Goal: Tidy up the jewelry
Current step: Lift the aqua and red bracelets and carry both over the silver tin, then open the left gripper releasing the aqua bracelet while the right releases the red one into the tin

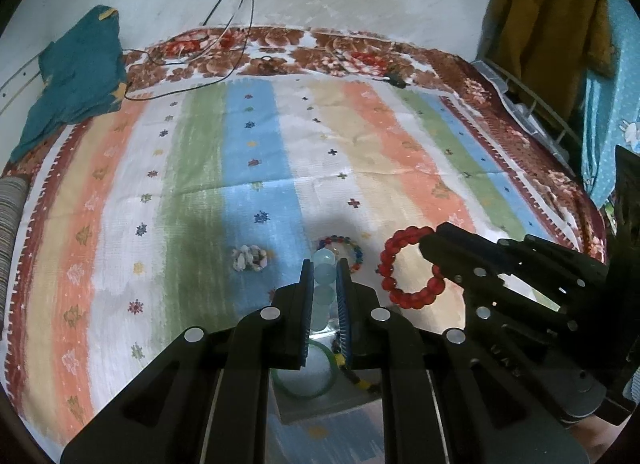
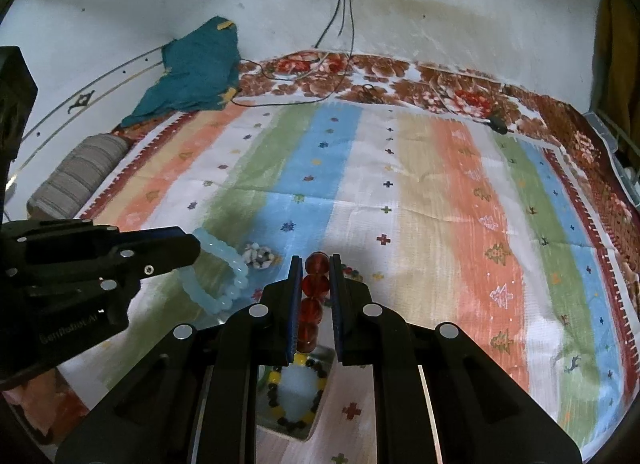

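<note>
My left gripper [image 1: 325, 264] is shut on a pale blue bead bracelet [image 1: 323, 284], held above the striped cloth; the bracelet also shows in the right wrist view [image 2: 224, 276]. My right gripper [image 2: 316, 262] is shut on a red bead bracelet [image 2: 314, 296], seen as a full ring in the left wrist view [image 1: 408, 272]. A multicoloured bead bracelet [image 1: 352, 248] and a white shell bracelet [image 1: 250, 258] lie on the cloth ahead. Below the grippers a clear tray [image 1: 320, 404] holds a green bangle [image 1: 304, 390] and a black-and-yellow bead bracelet [image 2: 296, 392].
A striped cloth [image 1: 248, 152] covers a floral blanket [image 1: 320, 52] on the bed. A teal garment [image 1: 76, 80] lies at the back left, cables [image 1: 240, 4] run from a wall socket, and a grey striped pillow [image 2: 76, 176] sits at the left edge.
</note>
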`<state>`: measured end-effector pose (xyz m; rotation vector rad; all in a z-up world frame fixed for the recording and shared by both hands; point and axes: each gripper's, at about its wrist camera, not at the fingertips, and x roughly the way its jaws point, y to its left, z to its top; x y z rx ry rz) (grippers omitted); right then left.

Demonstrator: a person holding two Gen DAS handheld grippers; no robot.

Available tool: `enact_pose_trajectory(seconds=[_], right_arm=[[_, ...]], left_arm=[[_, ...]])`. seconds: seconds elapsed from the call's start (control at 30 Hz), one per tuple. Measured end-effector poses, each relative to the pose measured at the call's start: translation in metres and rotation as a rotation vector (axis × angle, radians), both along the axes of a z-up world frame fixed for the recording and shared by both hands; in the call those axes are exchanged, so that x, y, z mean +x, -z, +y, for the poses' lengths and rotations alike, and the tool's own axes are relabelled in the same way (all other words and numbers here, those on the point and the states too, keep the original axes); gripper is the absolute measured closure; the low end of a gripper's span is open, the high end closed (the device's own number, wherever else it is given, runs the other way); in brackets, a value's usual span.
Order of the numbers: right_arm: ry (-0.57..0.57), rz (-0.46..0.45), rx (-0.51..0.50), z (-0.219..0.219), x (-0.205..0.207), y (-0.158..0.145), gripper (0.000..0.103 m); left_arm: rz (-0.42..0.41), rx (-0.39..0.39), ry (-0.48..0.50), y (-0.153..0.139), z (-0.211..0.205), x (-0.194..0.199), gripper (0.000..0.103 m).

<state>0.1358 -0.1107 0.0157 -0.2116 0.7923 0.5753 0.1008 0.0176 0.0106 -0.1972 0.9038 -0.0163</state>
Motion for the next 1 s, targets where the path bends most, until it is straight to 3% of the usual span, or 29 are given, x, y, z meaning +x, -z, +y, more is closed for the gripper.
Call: enact_pose_trajectory(seconds=[0.73,0.8,0.83,0.87,1.0], right_arm=[[-0.036,0.043,-0.01,-0.012,-0.042,0.016,0.089],[-0.028,0.054,-0.024,-0.013,-0.041,0.02,0.08],[-0.016,0.055,-0.029,-0.014,-0.039,0.021,0.058],[0.003,0.052,-0.023,-0.018,-0.036,0.021,0.051],[0.052,0.072,-0.031,-0.026,-0.023,0.026,0.051]], left_arm=[[0.028,0.056,0.002,0.013,-0.022,-0.039,0.092],[0.042,0.083,-0.012,0.014,-0.023,-0.038,0.092],[0.046,0.098,-0.033,0.014,-0.022,-0.038,0.091],[0.044,0.102,-0.045,0.013,-0.019,-0.038,0.09],[0.042,0.092,-0.097,0.013,-0.004,-0.035,0.081]])
